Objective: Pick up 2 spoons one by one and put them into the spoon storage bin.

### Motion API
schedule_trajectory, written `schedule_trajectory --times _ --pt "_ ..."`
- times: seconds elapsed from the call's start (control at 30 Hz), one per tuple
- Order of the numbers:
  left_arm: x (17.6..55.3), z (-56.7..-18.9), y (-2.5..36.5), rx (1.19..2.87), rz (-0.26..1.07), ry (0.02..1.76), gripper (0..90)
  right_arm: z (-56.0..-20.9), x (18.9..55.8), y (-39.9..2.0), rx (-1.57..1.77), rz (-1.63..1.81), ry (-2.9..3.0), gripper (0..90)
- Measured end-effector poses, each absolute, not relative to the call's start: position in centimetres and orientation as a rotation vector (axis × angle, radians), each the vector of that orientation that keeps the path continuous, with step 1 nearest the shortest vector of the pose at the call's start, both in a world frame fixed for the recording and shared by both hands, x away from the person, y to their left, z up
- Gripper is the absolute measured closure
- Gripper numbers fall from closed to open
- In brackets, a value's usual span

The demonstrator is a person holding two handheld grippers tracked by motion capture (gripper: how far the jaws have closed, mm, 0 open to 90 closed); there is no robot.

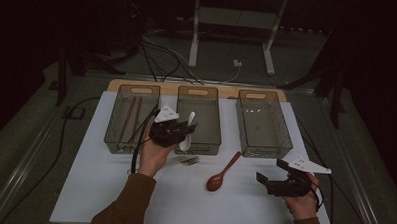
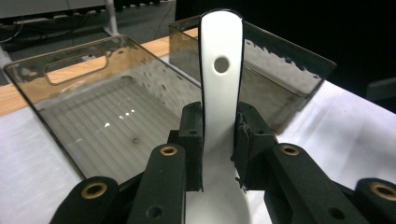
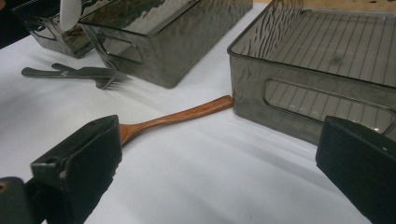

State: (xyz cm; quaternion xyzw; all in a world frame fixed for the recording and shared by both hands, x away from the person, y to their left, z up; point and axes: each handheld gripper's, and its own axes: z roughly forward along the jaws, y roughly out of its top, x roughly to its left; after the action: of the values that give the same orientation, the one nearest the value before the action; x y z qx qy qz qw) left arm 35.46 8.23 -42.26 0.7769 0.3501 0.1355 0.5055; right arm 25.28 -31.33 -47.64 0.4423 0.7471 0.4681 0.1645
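Here the left gripper (image 1: 172, 131) pinches the white spoon (image 2: 220, 70) by its handle, likely for the middle bin (image 1: 198, 117). The right gripper (image 1: 284, 184) waits, jaws spread, near the wooden spoon (image 3: 177, 117).

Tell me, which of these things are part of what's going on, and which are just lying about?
Seems part of the job (sorting cutlery, I'd guess):
white spoon clamped in the left gripper
middle bin, just ahead of it
wooden spoon and forks on the table
left bin holding chopsticks
right bin
right gripper, open

Just lying about:
floor cables
white stand
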Motion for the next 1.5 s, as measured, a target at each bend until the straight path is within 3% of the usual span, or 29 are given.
schedule_trajectory --times 0.53,1.5 --pt "38.3 -43.1 8.4 1.845 0.352 0.921 76.1 -47.7 25.3 -31.3 1.259 1.334 2.134 0.3" --pt "39.5 -47.0 7.3 2.002 0.293 1.012 76.0 -47.7 25.3 -31.3 1.254 1.334 2.138 0.3"
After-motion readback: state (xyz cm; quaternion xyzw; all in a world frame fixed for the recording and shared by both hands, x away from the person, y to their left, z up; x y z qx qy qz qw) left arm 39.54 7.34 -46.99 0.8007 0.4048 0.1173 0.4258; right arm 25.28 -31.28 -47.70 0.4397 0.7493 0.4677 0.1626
